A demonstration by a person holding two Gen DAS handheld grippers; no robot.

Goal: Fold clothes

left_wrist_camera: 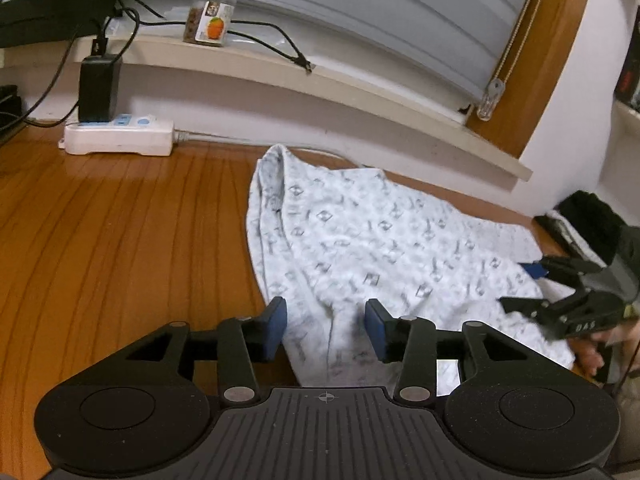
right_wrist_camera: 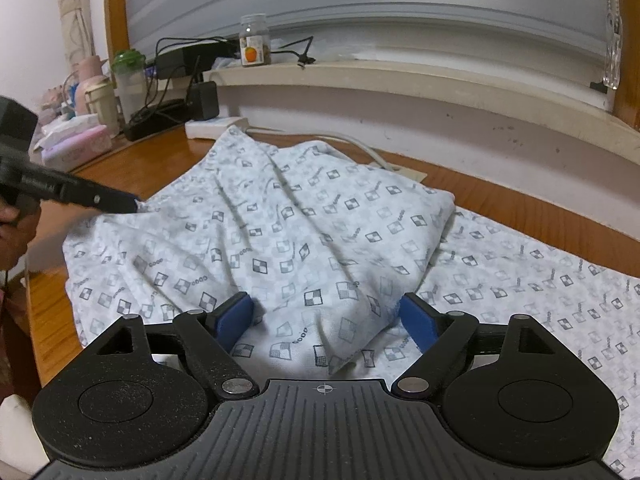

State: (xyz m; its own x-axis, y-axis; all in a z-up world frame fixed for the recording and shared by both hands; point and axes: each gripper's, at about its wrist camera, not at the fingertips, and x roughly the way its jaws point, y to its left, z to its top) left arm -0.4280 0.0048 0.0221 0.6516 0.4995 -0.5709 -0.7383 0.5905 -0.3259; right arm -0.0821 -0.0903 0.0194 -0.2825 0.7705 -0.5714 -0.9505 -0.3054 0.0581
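A white garment [left_wrist_camera: 360,240] with a grey checked-square print lies partly folded on the wooden table [left_wrist_camera: 120,240]. My left gripper [left_wrist_camera: 326,322] hovers over its near left edge, blue pads apart, with the fabric lying loose below and between them. In the right wrist view that gripper's finger [right_wrist_camera: 120,202] comes in from the left and touches the garment's [right_wrist_camera: 300,240] edge. My right gripper [right_wrist_camera: 326,318] stands wide, straddling a raised fold of the cloth; the pads do not squeeze it. From the left wrist view it [left_wrist_camera: 520,286] shows at the garment's right edge, jaws apart.
A white power strip [left_wrist_camera: 120,138] with a black charger [left_wrist_camera: 100,88] sits at the back against the wall. A jar [left_wrist_camera: 212,12] and cables rest on the window sill [left_wrist_camera: 360,80]. Bottles and tissue packs [right_wrist_camera: 80,144] crowd the table's far left. A blind cord pull [left_wrist_camera: 490,100] hangs at right.
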